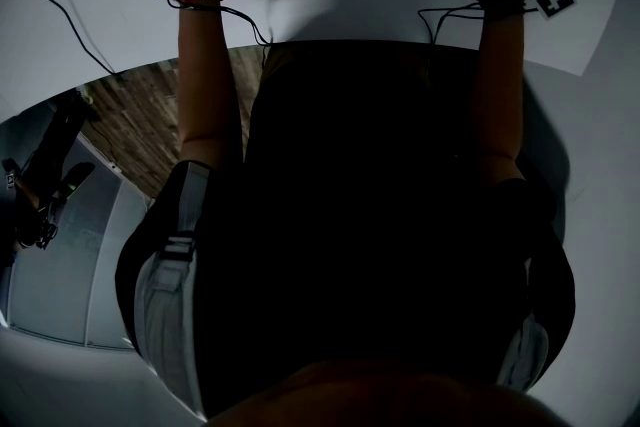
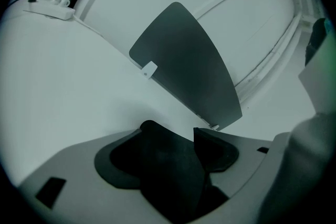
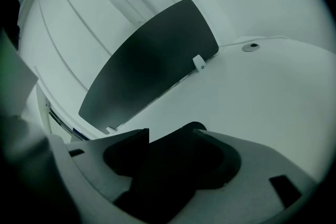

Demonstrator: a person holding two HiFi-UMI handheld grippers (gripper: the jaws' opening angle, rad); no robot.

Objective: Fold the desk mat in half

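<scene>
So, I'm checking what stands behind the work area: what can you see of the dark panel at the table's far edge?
The dark panel is a flat, matte sheet that looks dark grey, with rounded top corners. It stands on edge along the far rim of the white table, held by two small white clips, one near each end of its bottom edge. Nothing else touches it.

Head view: shot from above, facing steeply down along the person's forearms [image 1: 205,75] to the white desk [image 1: 100,25] at the frame's top. Left gripper view: set low and close over the desk, looking along the left gripper [image 2: 173,131] to the dark divider panel [image 2: 184,65] on the desk's far edge. Right gripper view: likewise along the right gripper [image 3: 172,131], from the opposite slant. Shared by both gripper views: panel and desk; with the head view, desk only.
</scene>
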